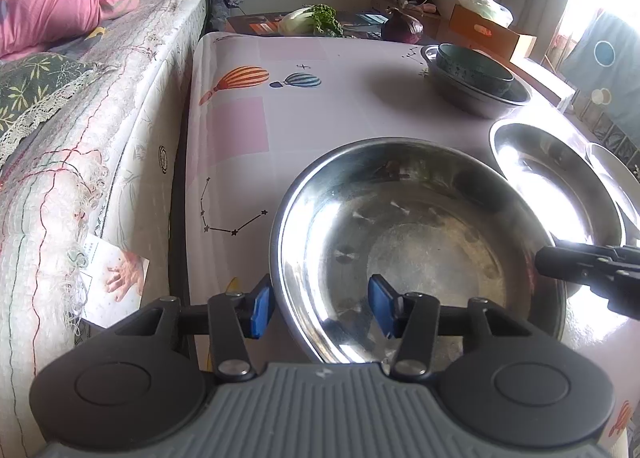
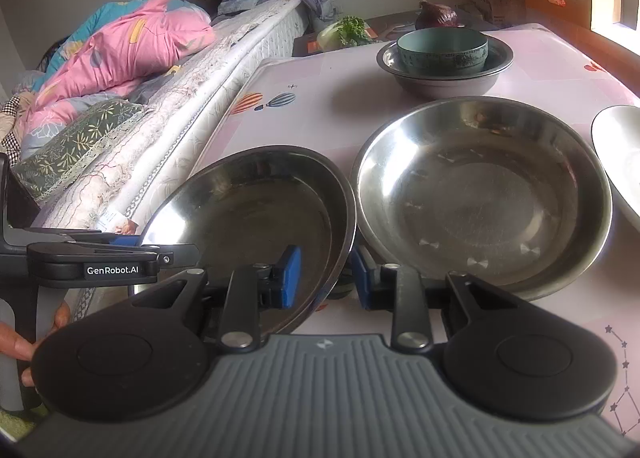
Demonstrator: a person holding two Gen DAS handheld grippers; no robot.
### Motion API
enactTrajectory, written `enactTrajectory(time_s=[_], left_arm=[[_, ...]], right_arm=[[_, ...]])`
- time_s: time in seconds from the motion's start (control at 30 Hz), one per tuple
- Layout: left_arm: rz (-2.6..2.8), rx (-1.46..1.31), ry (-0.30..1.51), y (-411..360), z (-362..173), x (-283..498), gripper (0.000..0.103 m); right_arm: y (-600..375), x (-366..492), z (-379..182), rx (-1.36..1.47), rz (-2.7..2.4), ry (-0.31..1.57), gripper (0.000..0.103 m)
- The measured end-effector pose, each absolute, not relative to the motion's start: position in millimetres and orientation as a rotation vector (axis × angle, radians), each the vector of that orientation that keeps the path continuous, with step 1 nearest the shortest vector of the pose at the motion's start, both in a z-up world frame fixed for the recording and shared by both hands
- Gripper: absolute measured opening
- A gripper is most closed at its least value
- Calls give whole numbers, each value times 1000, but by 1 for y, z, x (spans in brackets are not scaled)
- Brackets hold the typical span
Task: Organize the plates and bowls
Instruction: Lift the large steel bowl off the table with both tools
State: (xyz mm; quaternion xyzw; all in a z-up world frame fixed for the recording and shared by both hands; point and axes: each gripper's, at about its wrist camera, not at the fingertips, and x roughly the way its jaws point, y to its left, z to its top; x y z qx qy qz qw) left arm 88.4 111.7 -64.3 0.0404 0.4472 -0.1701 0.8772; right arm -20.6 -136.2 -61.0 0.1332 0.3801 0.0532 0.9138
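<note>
Left wrist view: the left gripper [image 1: 322,306] sits low at the front, its 2 blue pads [image 1: 262,308] spread wide apart on either side of the near rim of a steel plate [image 1: 416,250]. 1 pad is outside the rim, the other over the inside; neither visibly presses the metal, so the plate is straddled, not pinched. The plate lies on a table covered by a pink balloon-print cloth [image 1: 280,98]. A second steel plate [image 1: 556,182] lies just beside it on the right, glaring in window light, with the edge of a white dish [image 1: 616,186] beyond it. The tip of the right gripper [image 1: 588,262] enters from the right, over the first plate's far rim; its opening cannot be told here. Farther back, a teal bowl [image 1: 472,68] sits inside a steel bowl [image 1: 476,94]. A leafy cabbage [image 1: 312,20] and a purple cabbage [image 1: 402,26] lie past the table's far end. A bed with a pink quilt [image 1: 60,6] runs along the left.

Right wrist view: the right gripper [image 2: 326,278] is also wide open, its blue pads [image 2: 290,278] flanking the right rim of the nearer steel plate [image 2: 256,218], gripping nothing that shows. The second steel plate [image 2: 480,194] lies just beside it, on the right. The left gripper [image 2: 132,244] reaches in from the left at the first plate's opposite rim, held by a hand [image 2: 24,342]. The teal bowl [image 2: 442,50] rests nested in the steel bowl [image 2: 446,74] at the table's far side.
</note>
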Motion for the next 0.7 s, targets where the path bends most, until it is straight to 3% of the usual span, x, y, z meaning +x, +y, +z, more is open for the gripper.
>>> enactTrajectory(time_s=[0.7], left_arm=[[-404,144,985,107,-60,64,48]], right_arm=[[-138,-28,-66,245,173,844,28]])
